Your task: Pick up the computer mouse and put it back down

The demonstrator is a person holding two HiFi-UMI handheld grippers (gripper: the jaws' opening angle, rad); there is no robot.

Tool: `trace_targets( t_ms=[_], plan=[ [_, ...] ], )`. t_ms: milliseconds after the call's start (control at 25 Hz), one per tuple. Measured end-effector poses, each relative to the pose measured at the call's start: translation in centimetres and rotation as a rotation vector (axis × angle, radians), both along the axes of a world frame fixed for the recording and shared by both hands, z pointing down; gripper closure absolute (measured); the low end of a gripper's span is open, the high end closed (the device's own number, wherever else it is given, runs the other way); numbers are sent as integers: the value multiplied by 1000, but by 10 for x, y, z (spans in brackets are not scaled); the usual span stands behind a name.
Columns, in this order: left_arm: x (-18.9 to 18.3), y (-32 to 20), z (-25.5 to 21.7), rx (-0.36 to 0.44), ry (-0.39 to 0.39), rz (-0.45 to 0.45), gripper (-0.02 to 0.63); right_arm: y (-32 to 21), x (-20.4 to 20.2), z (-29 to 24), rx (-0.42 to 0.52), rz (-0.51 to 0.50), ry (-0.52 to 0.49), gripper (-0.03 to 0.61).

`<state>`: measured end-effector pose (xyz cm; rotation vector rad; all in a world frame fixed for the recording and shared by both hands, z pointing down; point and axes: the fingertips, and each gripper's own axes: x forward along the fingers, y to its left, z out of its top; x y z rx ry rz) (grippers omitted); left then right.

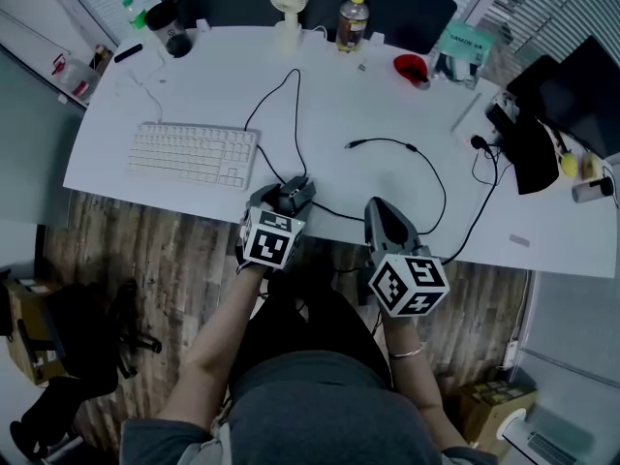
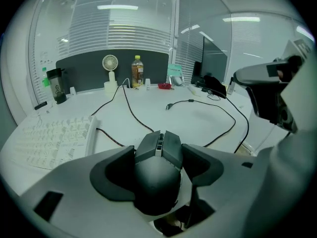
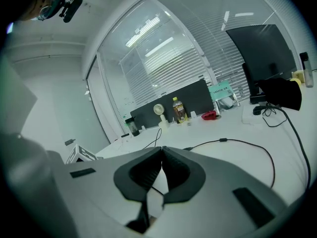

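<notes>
A dark computer mouse sits between the jaws of my left gripper, whose pads press its two sides. In the head view the mouse is at the near edge of the white desk, and its black cable runs off toward the back. My left gripper reaches it from the near side. My right gripper rests over the desk edge to the mouse's right, empty. Its jaws meet tip to tip with nothing between them.
A white keyboard lies left of the mouse. A loose black cable curls over the desk middle. At the back stand a small fan, a bottle and a dark cup. Dark gear and a monitor fill the right side.
</notes>
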<state>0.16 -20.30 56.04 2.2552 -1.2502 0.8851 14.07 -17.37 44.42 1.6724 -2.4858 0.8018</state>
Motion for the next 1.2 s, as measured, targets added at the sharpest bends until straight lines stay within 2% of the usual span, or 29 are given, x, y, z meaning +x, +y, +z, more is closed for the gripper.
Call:
trace_targets(
  t_ms=[640, 1000, 1200],
  plan=[
    [6, -5, 7, 21, -53, 75, 308, 4, -1, 3, -13, 42, 7, 588],
    [8, -2, 11, 8, -41, 128, 301, 10, -7, 6, -23, 55, 0, 588],
    [7, 1, 3, 24, 2, 128, 299, 13, -15, 6, -25, 53, -6, 588]
  ],
)
